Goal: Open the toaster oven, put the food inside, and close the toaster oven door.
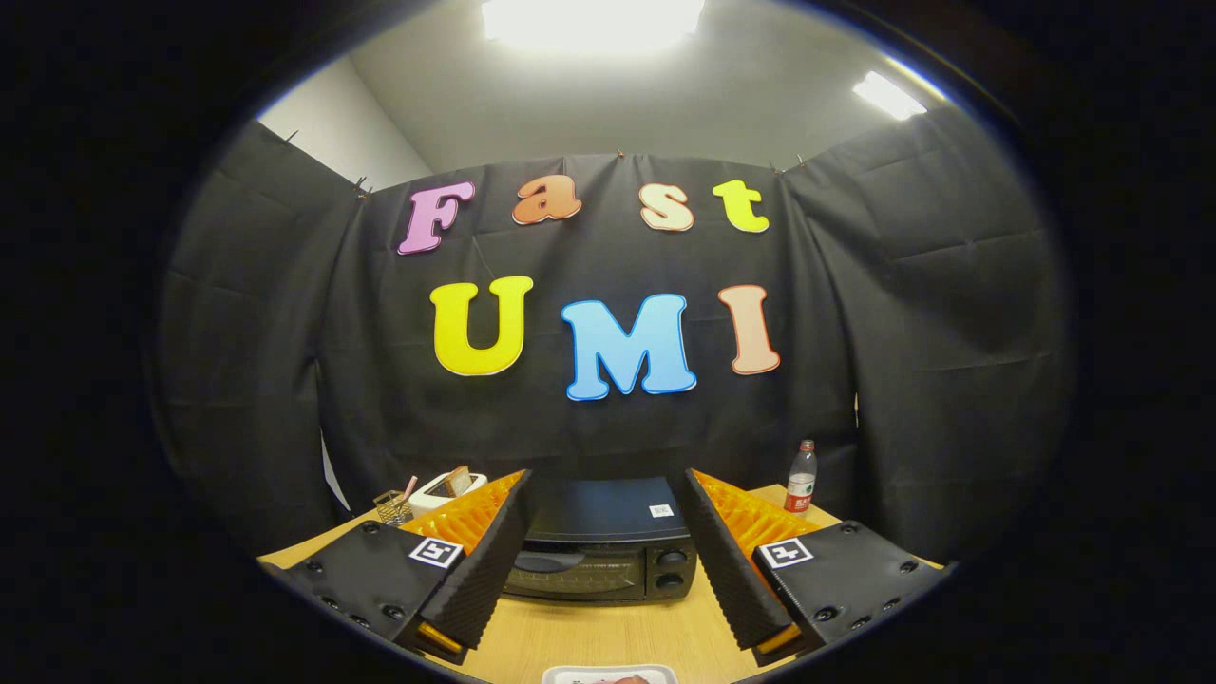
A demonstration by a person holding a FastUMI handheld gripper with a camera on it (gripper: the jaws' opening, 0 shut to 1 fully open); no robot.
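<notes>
A black toaster oven stands on the wooden table, framed between my two fingers and some way beyond their tips. Its glass door is closed, and two knobs sit at the door's right. My gripper is open, held above the table with nothing between the fingers. Just below the fingers, at the table's near edge, lies a white plate with a bit of reddish food on it, mostly cut off.
A white pop-up toaster with a slice in it and a small wire holder stand behind the left finger. A plastic bottle with a red label stands at the back right. Black cloth walls close in the table's back and sides.
</notes>
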